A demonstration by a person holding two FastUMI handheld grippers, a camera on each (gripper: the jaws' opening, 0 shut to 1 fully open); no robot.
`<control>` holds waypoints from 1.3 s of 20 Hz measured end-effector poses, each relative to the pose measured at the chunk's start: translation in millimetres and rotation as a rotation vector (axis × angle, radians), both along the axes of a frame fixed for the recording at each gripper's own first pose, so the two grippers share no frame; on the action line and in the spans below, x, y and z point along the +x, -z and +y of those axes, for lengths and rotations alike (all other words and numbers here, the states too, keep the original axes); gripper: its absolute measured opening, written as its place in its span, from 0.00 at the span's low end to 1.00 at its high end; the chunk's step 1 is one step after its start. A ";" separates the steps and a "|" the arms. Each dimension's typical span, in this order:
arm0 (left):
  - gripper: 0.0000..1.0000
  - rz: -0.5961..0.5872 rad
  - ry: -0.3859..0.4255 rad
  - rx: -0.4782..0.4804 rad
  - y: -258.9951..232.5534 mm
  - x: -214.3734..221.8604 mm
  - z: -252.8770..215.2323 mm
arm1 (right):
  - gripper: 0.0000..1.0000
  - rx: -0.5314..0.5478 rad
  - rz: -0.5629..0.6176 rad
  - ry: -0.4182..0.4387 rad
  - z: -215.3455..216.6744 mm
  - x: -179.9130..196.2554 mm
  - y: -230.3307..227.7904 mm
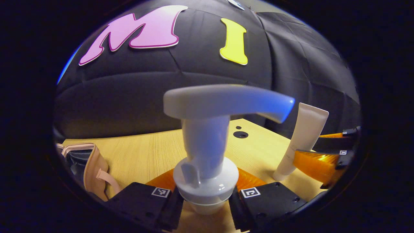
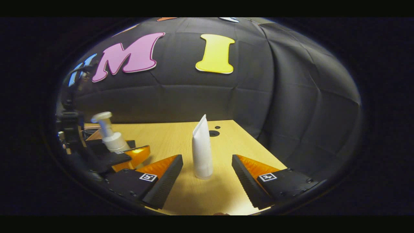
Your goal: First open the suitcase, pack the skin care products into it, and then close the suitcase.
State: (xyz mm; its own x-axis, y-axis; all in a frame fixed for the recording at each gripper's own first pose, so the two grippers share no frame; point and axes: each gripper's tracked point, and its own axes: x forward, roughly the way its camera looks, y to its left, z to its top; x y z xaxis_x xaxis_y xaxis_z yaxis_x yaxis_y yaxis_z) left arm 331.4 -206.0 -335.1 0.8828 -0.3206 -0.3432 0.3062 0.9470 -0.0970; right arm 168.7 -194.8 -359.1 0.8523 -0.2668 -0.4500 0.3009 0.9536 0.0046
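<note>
Tube (image 2: 202, 152) stood upright on the counter (image 2: 181, 136), directly ahead of the right claw (image 2: 207, 176) and centred in the gap between its two fingers. Its long axis ran vertical, cap end down on the wood, crimped end up. The right claw was spread wide; neither finger touched the tube, and clear counter showed on both sides of it. Judged from this, the coming move turns on that alignment: a straight advance followed by a squeeze low on the body should take it, while a high pinch on the soft upper part may tip it.

Left claw (image 1: 205, 199) was pinching the pump bottle (image 1: 205, 152) just below its collar, both fingers pressed against it, spout pointing to the claw's right. In the left gripper view the tube (image 1: 302, 142) leaned slightly, forward and to the right of that claw, with the right claw (image 1: 326, 158) beside it. The right claw was therefore the nearer one and the only free one.

Suitcase (image 1: 87, 166) lay at the far left of the left claw, its lip and zipper edge visible; it appeared open, though the interior could not be confirmed. Neither product was yet inside.
</note>
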 end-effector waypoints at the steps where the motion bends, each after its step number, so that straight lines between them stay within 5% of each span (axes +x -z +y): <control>1: 0.64 0.011 -0.016 -0.005 1.8 -8.6 9.9 | 0.98 0.000 0.012 0.008 -1.3 8.9 8.0; 9: 0.64 0.055 -0.074 -0.051 -3.8 -59.4 38.7 | 0.95 -0.016 0.023 0.064 -18.7 44.8 31.0; 11: 0.64 0.072 -0.072 -0.070 -6.5 -66.8 37.3 | 0.63 -0.005 0.042 0.028 -13.0 47.4 40.7; 15: 0.64 0.067 -0.077 -0.062 -15.4 -75.6 40.9 | 0.45 -0.010 0.041 -0.056 -2.3 49.4 43.8; 19: 0.64 0.047 -0.100 -0.076 -32.5 -85.7 51.3 | 0.41 0.004 0.059 -0.118 10.6 33.2 31.9; 26: 0.64 0.001 -0.155 -0.122 -87.2 -119.1 91.1 | 0.41 -0.025 -0.069 -0.253 66.8 11.4 -74.8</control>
State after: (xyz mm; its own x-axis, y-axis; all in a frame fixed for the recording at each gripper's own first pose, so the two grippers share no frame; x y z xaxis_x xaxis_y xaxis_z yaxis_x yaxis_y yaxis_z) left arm 212.4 -114.9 -247.9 0.9246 -0.2202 -0.3108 0.1578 0.9641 -0.2137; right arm 180.2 -128.0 -284.4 0.9217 -0.0512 -0.3844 0.0522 0.9986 -0.0078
